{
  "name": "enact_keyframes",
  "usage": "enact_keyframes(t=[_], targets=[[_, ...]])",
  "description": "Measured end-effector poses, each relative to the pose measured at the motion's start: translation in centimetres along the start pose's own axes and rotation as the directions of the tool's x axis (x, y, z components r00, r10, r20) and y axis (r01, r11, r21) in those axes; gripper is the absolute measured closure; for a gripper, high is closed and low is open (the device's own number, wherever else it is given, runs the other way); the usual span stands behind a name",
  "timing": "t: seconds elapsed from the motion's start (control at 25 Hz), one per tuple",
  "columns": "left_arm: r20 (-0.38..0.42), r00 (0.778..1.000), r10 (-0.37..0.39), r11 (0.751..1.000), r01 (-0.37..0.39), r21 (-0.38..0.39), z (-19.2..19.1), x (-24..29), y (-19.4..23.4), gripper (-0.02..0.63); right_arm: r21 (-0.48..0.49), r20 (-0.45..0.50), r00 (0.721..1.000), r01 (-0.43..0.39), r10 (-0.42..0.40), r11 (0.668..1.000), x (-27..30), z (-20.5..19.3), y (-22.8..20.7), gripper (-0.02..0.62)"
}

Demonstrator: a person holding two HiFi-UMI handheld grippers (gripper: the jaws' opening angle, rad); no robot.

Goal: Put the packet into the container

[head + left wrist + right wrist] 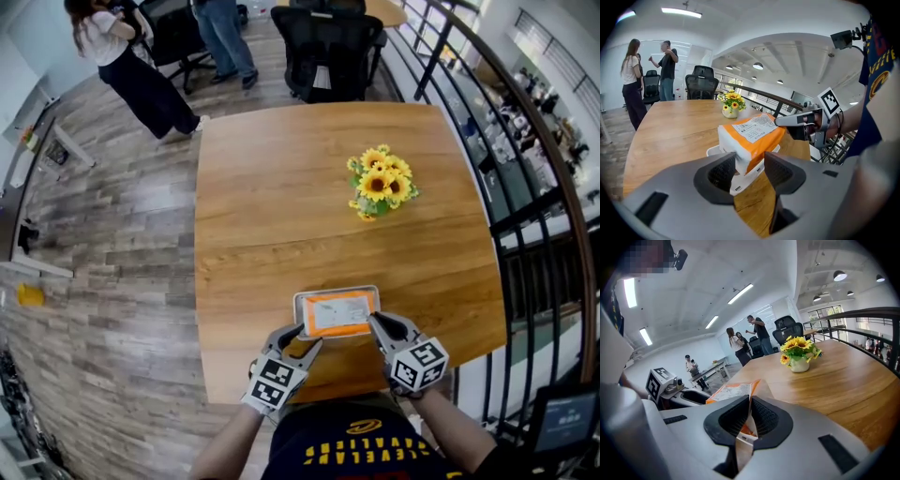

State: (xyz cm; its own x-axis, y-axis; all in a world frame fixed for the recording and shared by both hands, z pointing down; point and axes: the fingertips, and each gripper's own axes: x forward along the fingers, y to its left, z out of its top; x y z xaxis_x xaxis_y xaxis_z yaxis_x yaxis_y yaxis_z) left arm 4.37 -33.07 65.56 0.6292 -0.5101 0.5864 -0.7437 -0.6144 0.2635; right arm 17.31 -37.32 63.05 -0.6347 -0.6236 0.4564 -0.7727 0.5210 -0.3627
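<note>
An orange packet (337, 312) with a white label lies tilted over a shallow white container (296, 317) near the table's front edge. My left gripper (302, 330) is at the packet's left end. In the left gripper view its jaws stand a little apart, closed around the packet's (750, 133) white end, with the container (745, 180) rim just below. My right gripper (375, 321) is at the packet's right end. There its jaws are nearly together and pinch the thin orange edge of the packet (731, 391). The right end sits higher than the left.
A pot of yellow sunflowers (380, 183) stands on the wooden table (281, 187) to the far right. Black office chairs (328, 47) are beyond the table. People (131, 66) stand at the far left. A black railing (525, 187) runs along the right side.
</note>
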Motion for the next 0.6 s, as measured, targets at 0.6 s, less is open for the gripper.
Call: enact_keyframes(t=[0.6], targets=[[-0.149, 0.989, 0.026, 0.999, -0.023, 0.025, -2.3, 2.7, 0.6, 0.411, -0.026, -0.114, 0.993, -0.004, 0.001, 1.0, 1.9, -3.4, -2.2, 0.572]])
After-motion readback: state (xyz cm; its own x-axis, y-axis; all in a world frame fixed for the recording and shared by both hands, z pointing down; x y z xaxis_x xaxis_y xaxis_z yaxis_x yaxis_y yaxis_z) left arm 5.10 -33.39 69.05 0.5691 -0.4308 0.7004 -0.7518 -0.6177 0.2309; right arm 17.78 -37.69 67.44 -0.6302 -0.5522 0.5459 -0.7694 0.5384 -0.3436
